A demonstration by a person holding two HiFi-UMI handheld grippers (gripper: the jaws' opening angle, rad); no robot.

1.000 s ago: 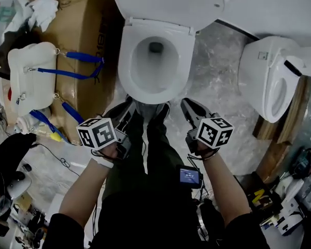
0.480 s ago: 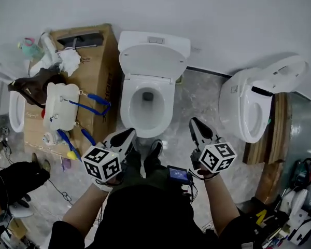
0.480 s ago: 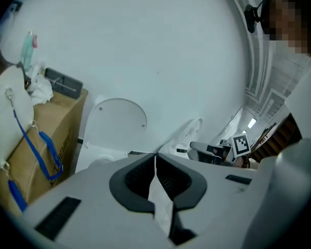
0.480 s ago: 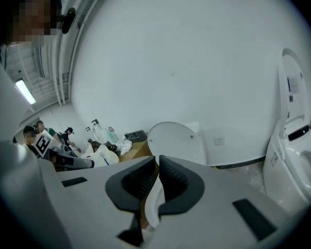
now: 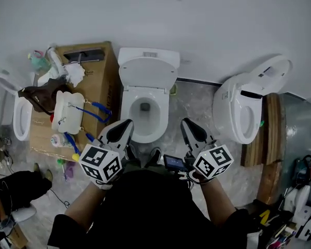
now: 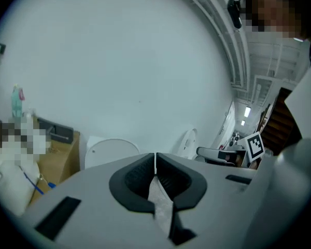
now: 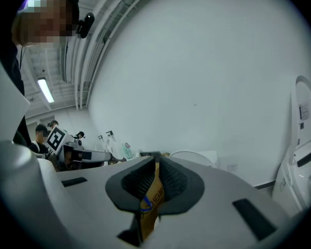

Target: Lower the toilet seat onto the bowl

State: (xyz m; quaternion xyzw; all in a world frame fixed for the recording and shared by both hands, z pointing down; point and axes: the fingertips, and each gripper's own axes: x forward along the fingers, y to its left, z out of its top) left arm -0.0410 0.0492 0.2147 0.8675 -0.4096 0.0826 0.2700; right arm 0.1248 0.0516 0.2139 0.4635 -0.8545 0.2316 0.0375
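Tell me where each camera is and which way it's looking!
Head view: on the person's head, looking steeply down at the toilet; both forearms, the left tool and the right tool show.
Left gripper view: on the left tool, looking along its shut jaws at the wall; the right tool shows at the right.
Right gripper view: on the right tool, looking along its shut jaws at the wall; the left tool shows at the left.
Shared: both gripper views see the toilet's raised lid.

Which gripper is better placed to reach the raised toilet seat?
Left, marginally. The left gripper sits closer to the bowl than the right gripper; both are shut, empty, and well short of the raised seat.
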